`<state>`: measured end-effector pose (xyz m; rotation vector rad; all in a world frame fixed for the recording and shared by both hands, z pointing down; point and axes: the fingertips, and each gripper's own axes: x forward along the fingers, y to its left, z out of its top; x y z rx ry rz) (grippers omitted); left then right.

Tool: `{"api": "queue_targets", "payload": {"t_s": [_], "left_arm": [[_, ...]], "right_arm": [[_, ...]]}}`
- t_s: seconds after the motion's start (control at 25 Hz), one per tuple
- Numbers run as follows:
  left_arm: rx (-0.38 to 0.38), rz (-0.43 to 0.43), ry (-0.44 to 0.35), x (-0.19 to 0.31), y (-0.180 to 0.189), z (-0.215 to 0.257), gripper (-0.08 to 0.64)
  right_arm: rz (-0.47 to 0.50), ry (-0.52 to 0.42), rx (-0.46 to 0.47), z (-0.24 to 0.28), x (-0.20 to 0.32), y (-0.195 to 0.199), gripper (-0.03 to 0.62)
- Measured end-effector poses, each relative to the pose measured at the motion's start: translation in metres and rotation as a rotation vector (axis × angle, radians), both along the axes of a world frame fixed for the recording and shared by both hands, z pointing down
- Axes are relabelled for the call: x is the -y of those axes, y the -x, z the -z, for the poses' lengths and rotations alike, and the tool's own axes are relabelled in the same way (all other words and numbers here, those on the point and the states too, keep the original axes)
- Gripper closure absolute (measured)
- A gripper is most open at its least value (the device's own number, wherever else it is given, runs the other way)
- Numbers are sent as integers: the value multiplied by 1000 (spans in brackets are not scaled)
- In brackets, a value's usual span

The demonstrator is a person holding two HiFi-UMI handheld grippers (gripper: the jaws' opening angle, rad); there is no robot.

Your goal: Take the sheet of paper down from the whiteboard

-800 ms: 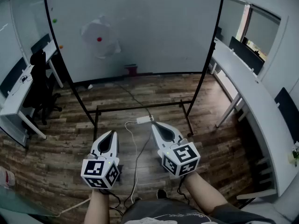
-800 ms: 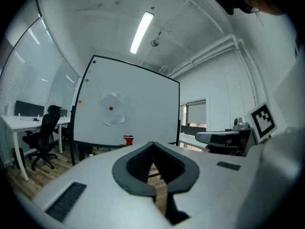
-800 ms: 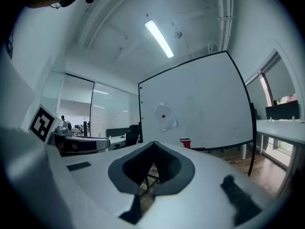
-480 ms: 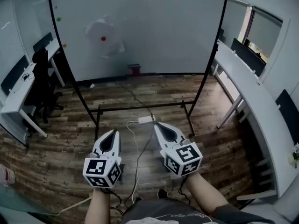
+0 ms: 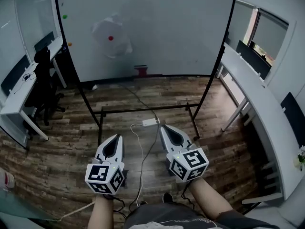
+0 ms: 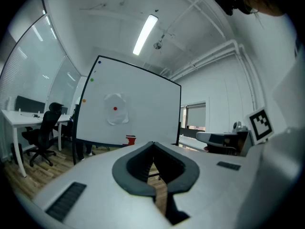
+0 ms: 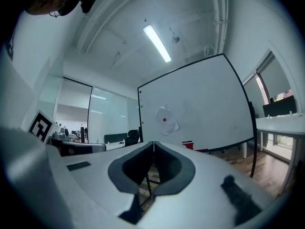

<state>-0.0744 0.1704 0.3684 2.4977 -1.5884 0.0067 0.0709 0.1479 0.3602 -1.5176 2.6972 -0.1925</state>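
The person stood facing the whiteboard, both arms held low in front of the body. The sheet of paper hung on the board's left half, a wrinkled white sheet pinned by 1 red magnet near its middle. Both tools were well apart from it.

The left gripper had its jaws clenched together with nothing between them; only floor and board showed past the tips. The right gripper was the same, jaws pressed tight and grasping nothing. The 2 pointed roughly level toward the board, side by side. A white cable ran along the wooden floor between them, up to a power strip by the board's black stand.

3 small coloured magnets sat down the board's left edge, and a small red thing rested at its bottom rim. A black office chair stood by a white desk at the left. A long white counter ran along the right wall.
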Motion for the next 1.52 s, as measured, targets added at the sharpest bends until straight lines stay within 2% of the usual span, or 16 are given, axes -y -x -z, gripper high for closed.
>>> {"api": "queue_targets", "payload": {"t_s": [0.12,0.4,0.64,1.04,1.28,1.52], "left_arm": [[-33,-11,12,-6,18,-8,546],[1,-41,-18,12,46,0,546],[-2,-23,0,42,52,-11,546],[21,73,19,137,59,-25,546],[23,122,26,201,48,-22,546],[15,163,30,248,35,-21,546]], "right_arm": [[-41,-1,-6,-7,0,3,569],[-50,16,-21,-19,8,35,569],[-27,22,-46,-31,40,42,569],[33,41,-19,-47,160,36,569],[84,45,-17,-43,232,25,569],[122,69,-3,-53,282,14,569]]}}
